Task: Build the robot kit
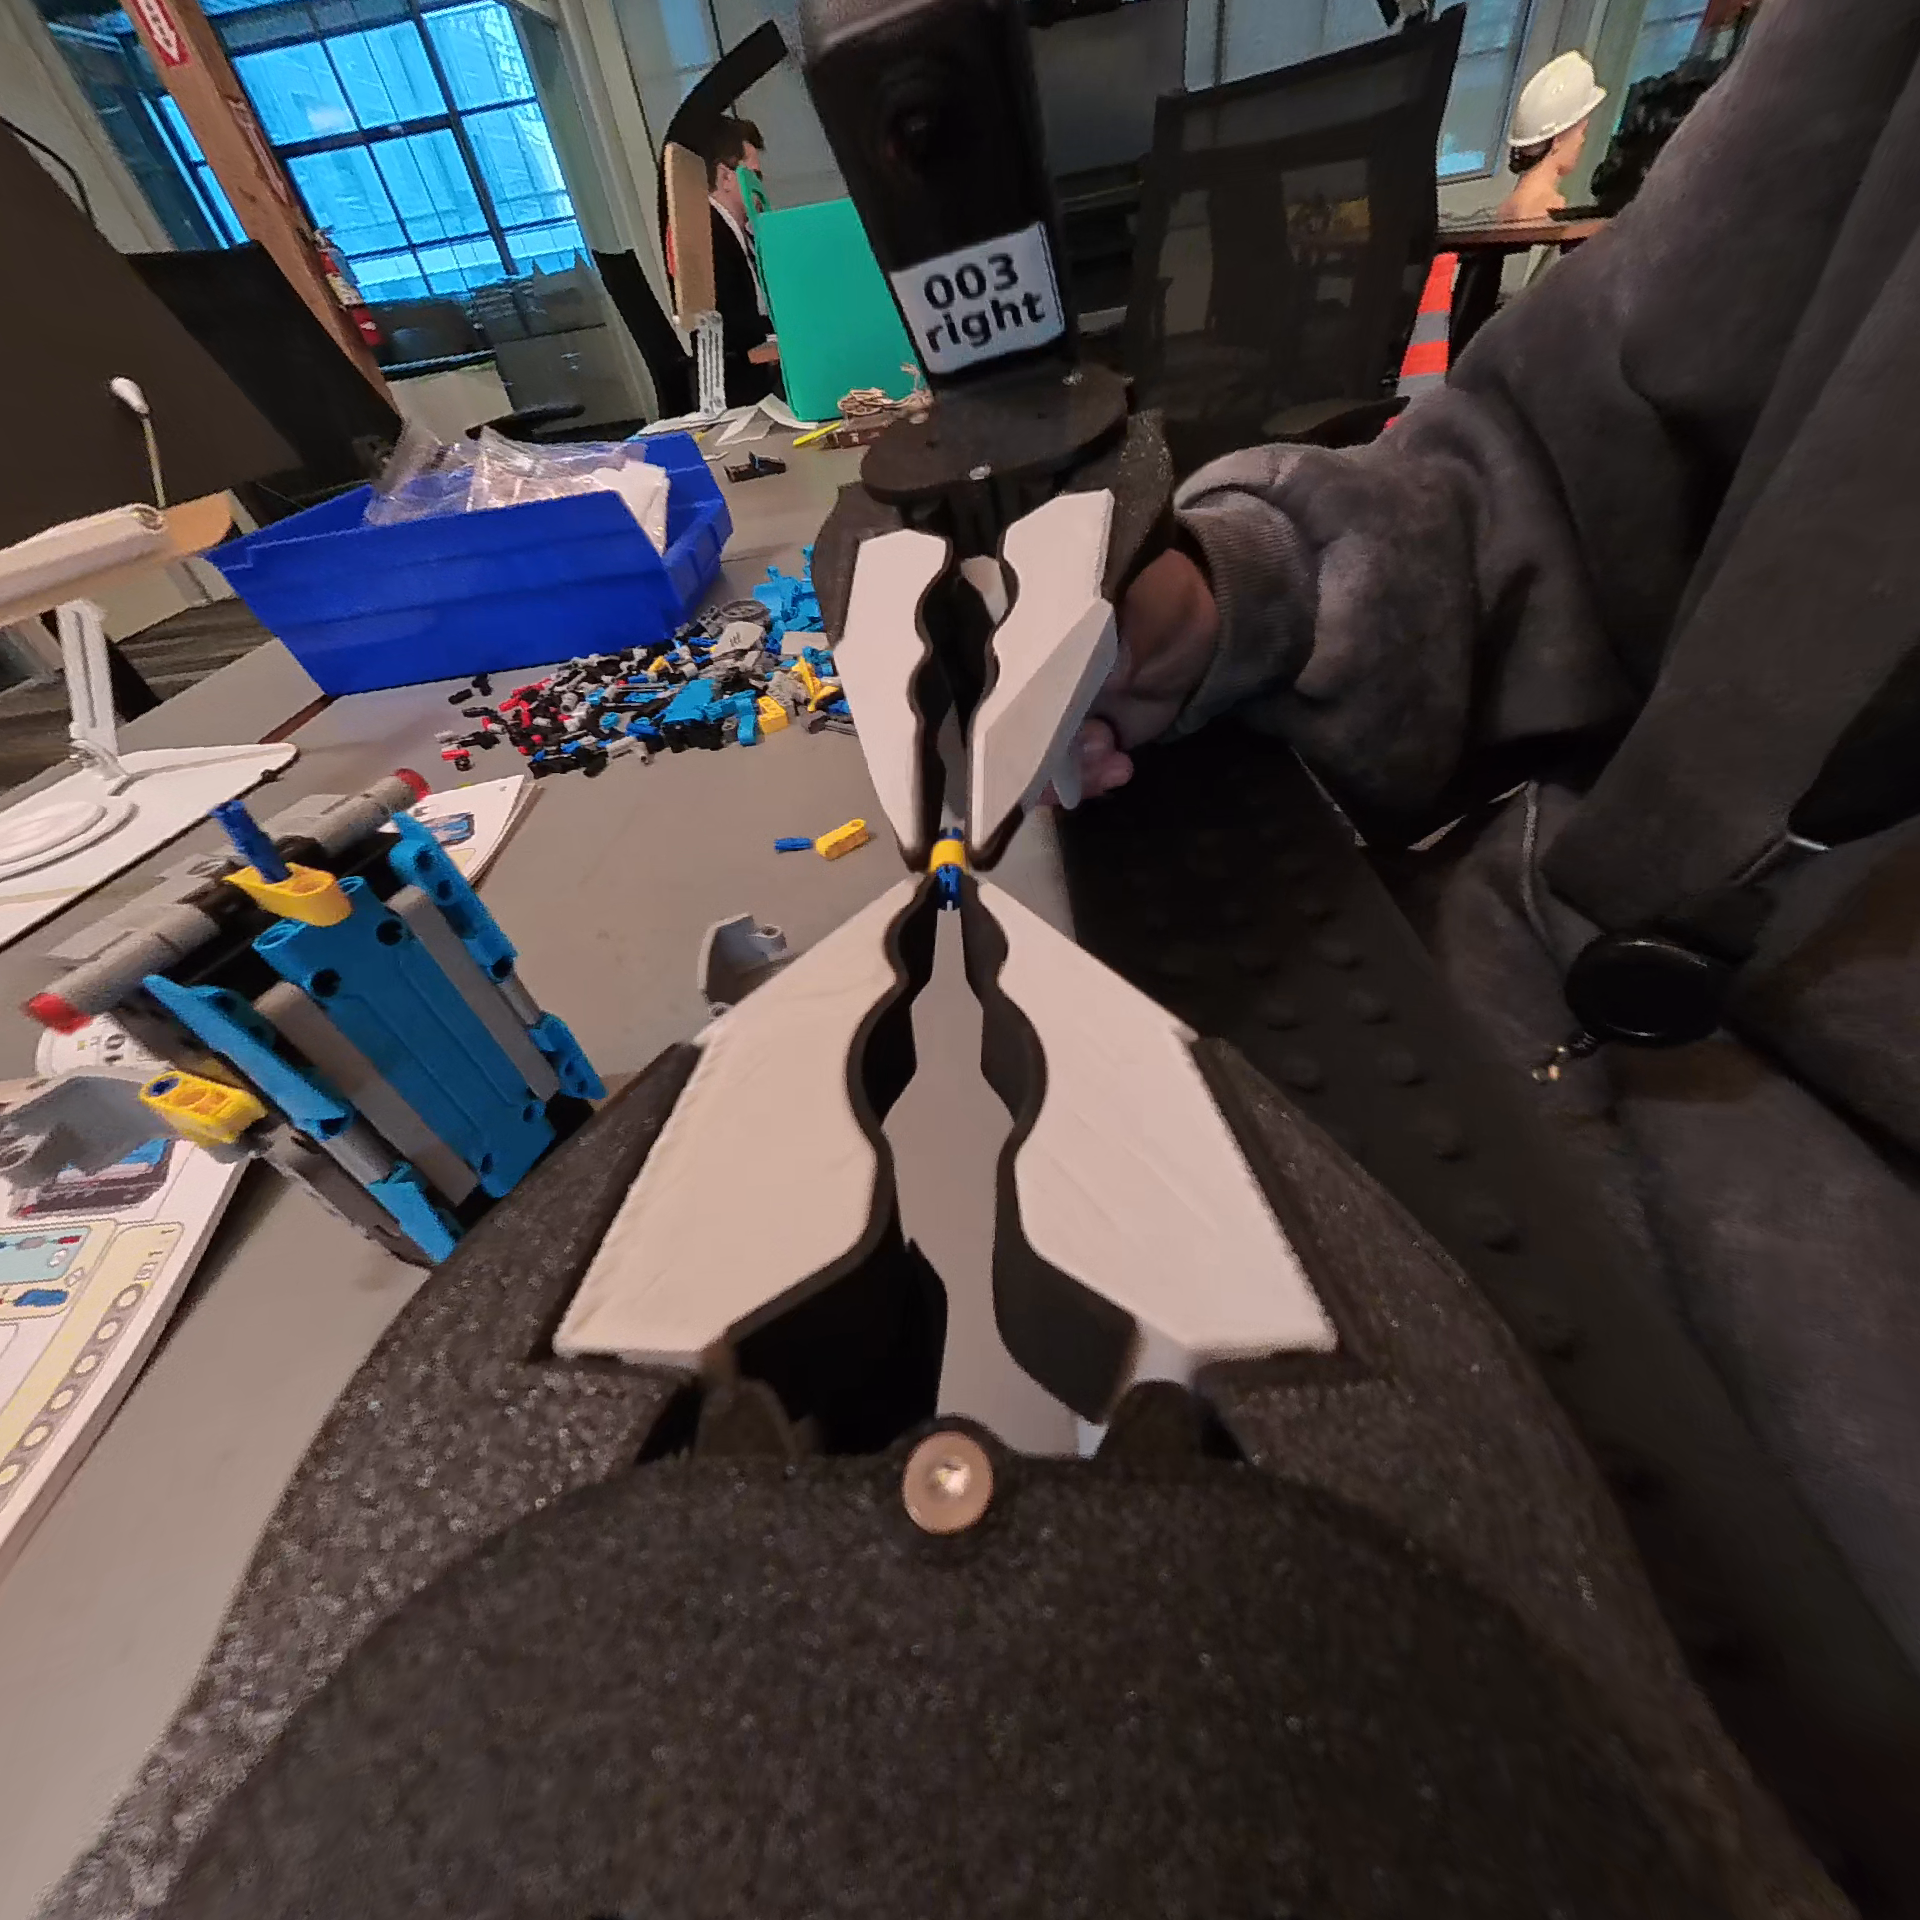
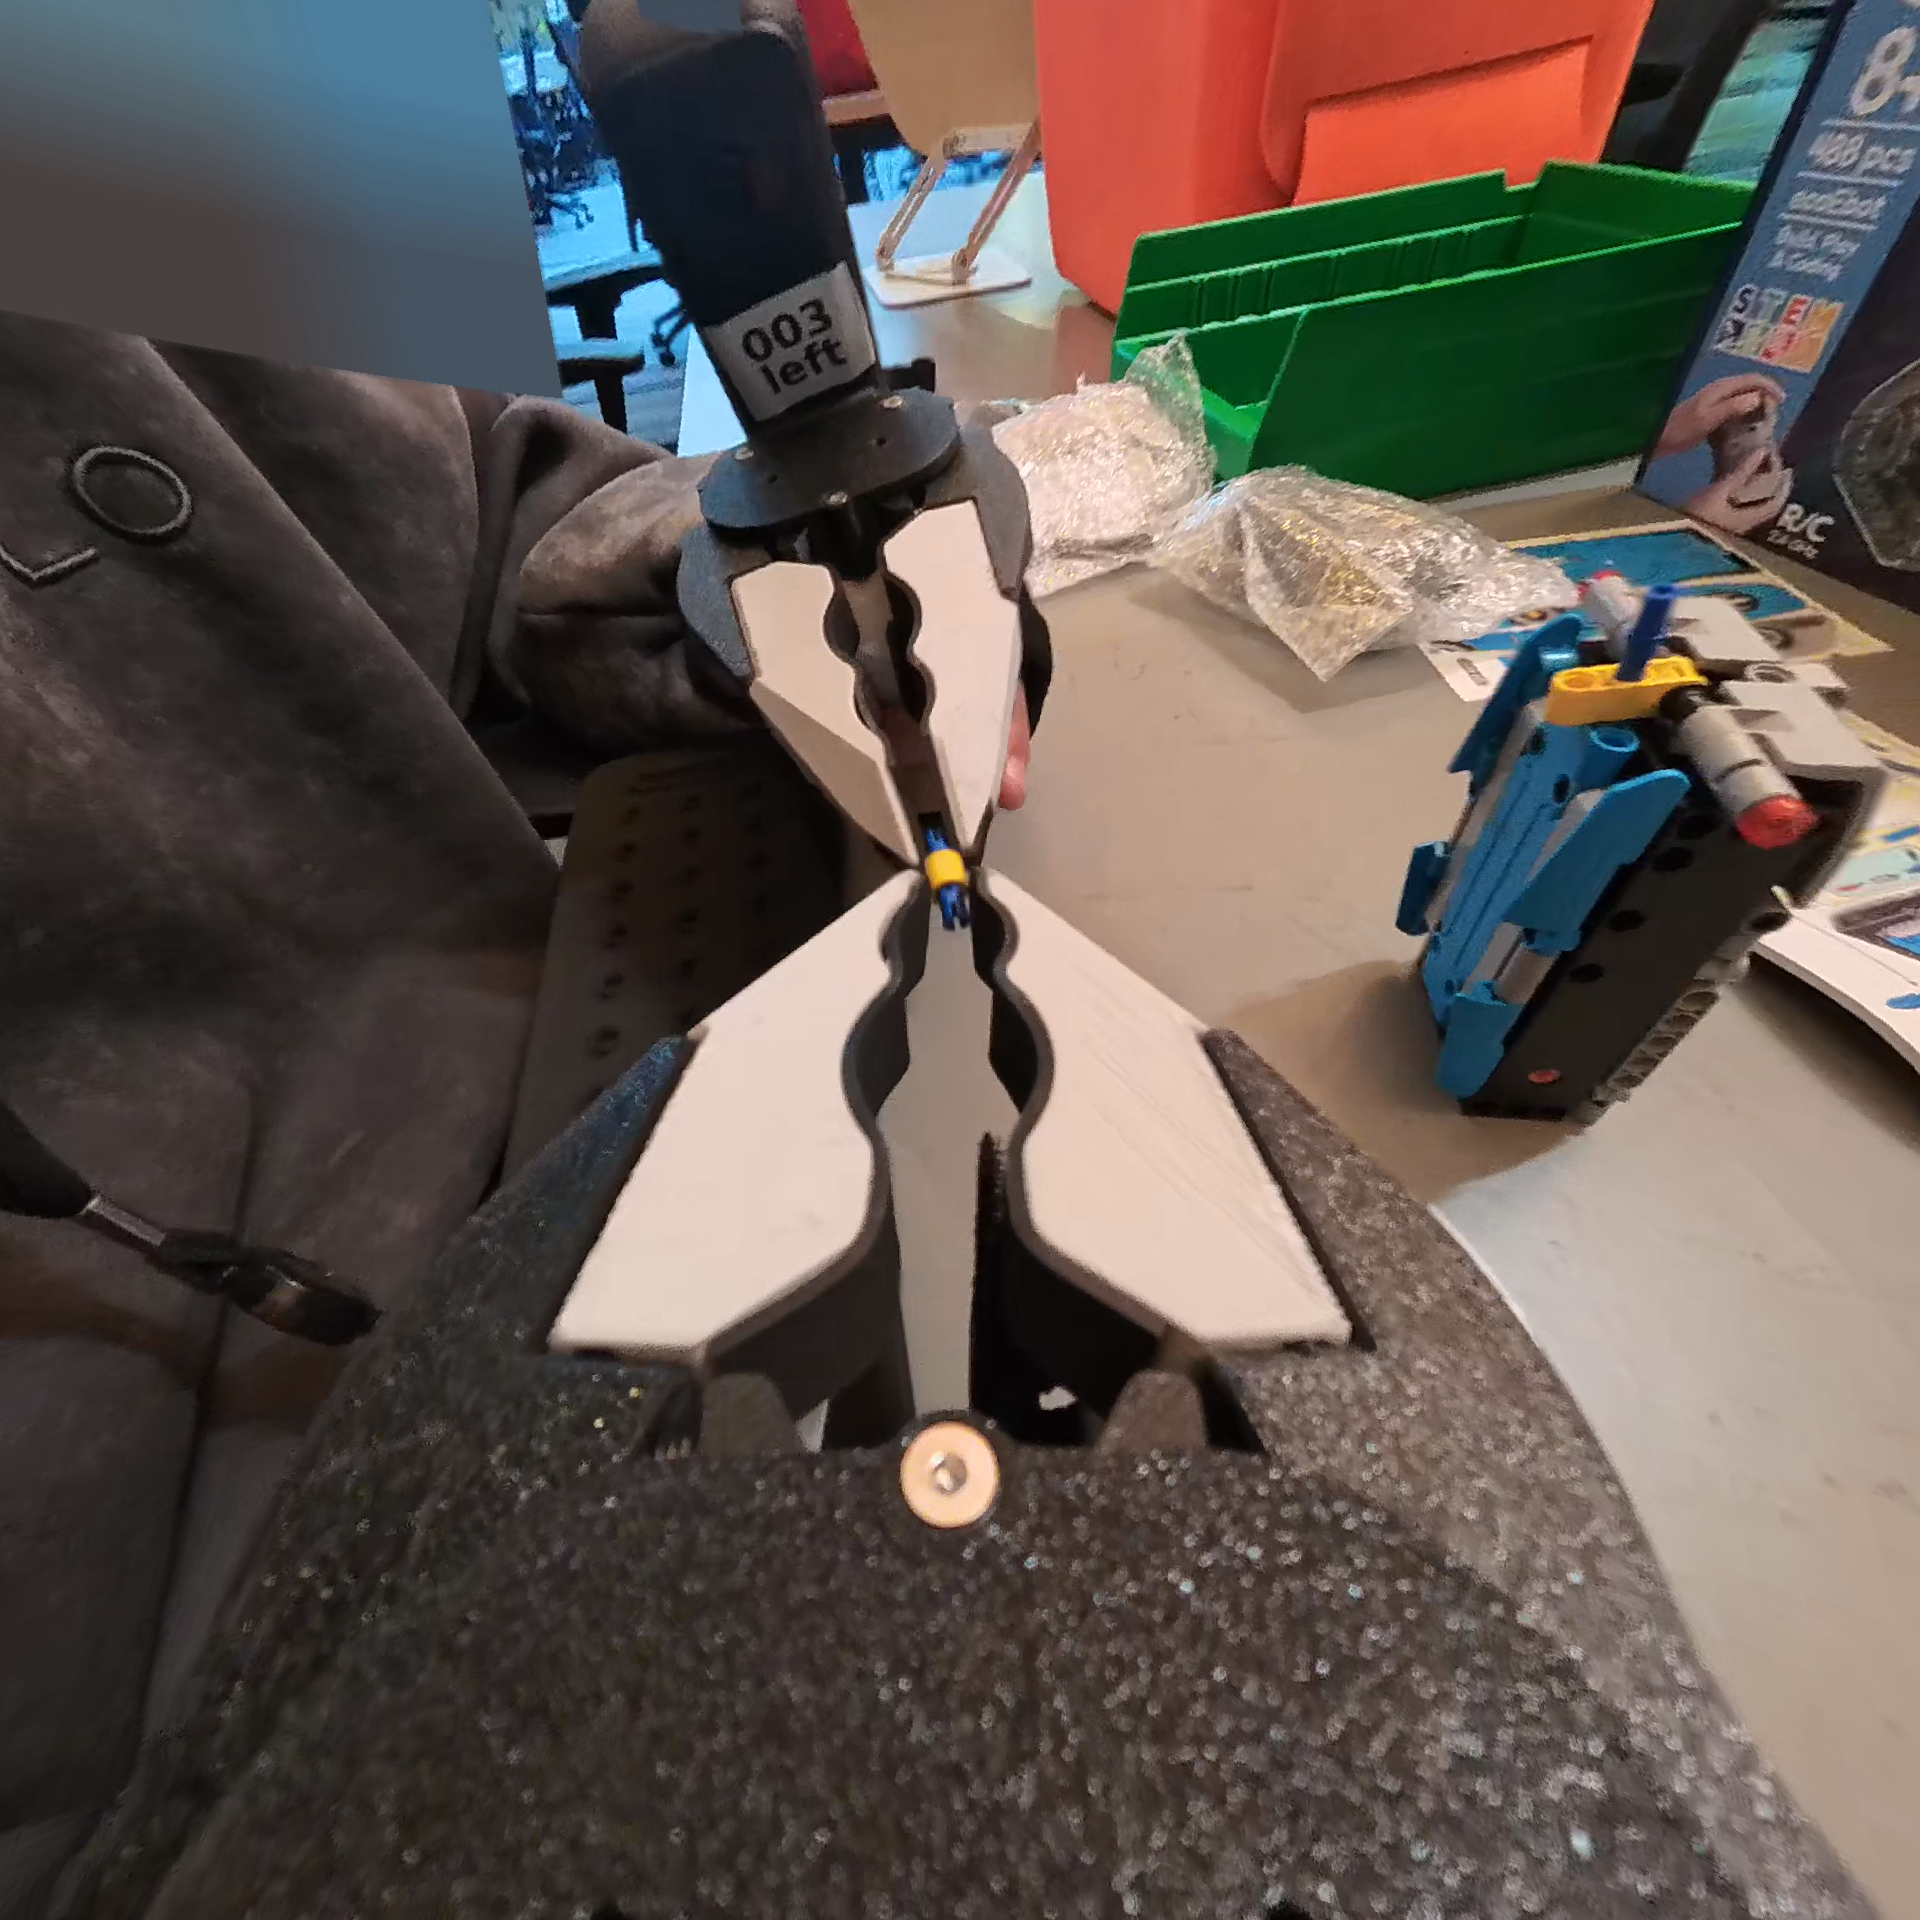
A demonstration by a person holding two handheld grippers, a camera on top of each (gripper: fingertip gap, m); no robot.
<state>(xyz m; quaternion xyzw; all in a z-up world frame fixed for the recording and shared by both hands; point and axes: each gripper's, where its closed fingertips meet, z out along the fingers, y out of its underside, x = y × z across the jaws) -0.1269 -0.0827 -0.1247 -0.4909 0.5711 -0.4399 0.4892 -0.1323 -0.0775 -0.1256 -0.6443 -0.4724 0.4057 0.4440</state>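
1. We see a grey tabletop [image 1: 644,873] with a dark mat [image 1: 1226,935] along its near edge, close to the person in the dark grey hoodie [image 1: 1558,582].
2. The bare tabletop between the two hand-held grippers and the blue and grey brick model [image 1: 343,1039] gives the most open room. The model stands well apart from the tips.
3. In the left wrist view, a pile of small bricks [image 1: 665,696] lies farther back, near a blue bin [image 1: 488,582]. A yellow piece [image 1: 842,837] and a tiny blue one lie alone, near the gripper tips. A grey piece [image 1: 743,951] sits just beside our left finger.
4. An open booklet [image 1: 73,1278] lies at the left edge, touching the model's foot.
5. In the right wrist view, a green bin [image 2: 1455,312], clear plastic bags [image 2: 1330,561] and a blue box [image 2: 1808,312] stand on the far side of the tabletop.
6. The left hand-held gripper [image 1: 943,902] and the right hand-held gripper [image 2: 943,904] point at each other, tip to tip, up above the mat edge.
7. Between them is a small blue pin with a yellow ring [image 1: 947,868]. It is in the air, not on the tabletop.
8. Both grippers are almost closed. The left one pinches one end of the pin, and the right one pinches the other end by the yellow ring.
9. A hand [image 1: 1153,665] holds the right gripper's handle.
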